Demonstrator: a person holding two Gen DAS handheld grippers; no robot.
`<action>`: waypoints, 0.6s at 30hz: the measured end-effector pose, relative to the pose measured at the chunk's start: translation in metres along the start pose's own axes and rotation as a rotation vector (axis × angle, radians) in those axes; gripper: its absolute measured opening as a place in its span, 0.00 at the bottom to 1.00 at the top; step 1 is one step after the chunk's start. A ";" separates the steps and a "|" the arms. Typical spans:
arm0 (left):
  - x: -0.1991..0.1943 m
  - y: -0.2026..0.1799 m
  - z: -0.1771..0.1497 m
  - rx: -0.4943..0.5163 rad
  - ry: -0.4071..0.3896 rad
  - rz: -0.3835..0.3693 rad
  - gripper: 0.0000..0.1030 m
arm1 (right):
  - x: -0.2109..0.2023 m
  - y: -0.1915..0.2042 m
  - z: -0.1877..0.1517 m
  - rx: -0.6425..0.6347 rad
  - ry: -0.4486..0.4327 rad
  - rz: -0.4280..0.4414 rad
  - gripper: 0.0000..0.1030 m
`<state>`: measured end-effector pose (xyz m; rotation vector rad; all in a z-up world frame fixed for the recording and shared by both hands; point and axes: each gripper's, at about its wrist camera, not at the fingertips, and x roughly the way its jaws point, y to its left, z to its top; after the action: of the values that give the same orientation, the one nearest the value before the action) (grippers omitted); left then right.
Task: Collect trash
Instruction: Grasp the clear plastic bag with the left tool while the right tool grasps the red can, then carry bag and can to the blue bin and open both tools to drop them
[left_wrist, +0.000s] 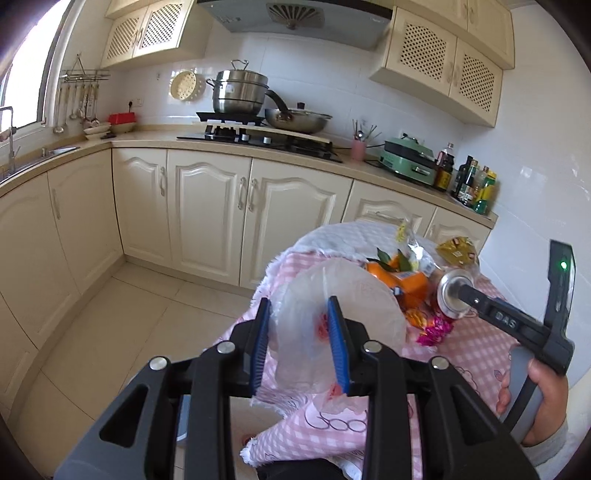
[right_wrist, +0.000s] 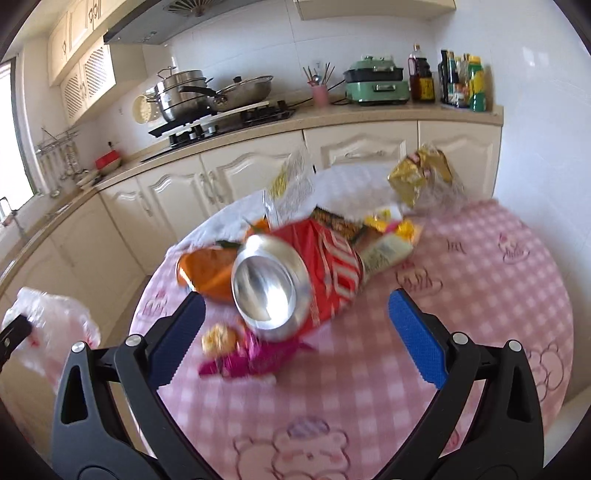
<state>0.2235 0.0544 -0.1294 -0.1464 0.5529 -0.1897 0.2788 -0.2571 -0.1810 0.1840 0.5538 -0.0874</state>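
From my right wrist view, motion blur smears the red can (right_wrist: 295, 284) and its lettering. In the left wrist view, my plastic bag (left_wrist: 328, 314) hides part of the tablecloth (left_wrist: 476, 354).

The near half of the pink checked table (right_wrist: 480, 295) lies bare, open right up to its front edge. Toward the far edge the way is crowded — a red can (right_wrist: 295, 280) on its side, an orange wrapper (right_wrist: 207, 273), a gold packet (right_wrist: 417, 177), small sweets (right_wrist: 240, 354). At the left edge a clear plastic bag (left_wrist: 325, 314) hangs across the approach.
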 end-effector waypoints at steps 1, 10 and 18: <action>0.001 0.002 0.001 -0.004 -0.002 -0.002 0.28 | 0.008 0.006 0.003 -0.016 0.010 -0.038 0.94; 0.012 0.005 -0.002 0.016 0.013 0.000 0.28 | 0.050 0.000 0.010 0.053 0.060 -0.104 0.84; 0.014 0.005 -0.003 0.004 0.019 -0.049 0.28 | 0.019 -0.013 0.003 0.055 0.027 -0.069 0.51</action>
<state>0.2346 0.0555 -0.1402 -0.1545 0.5681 -0.2398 0.2944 -0.2714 -0.1907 0.2200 0.5849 -0.1677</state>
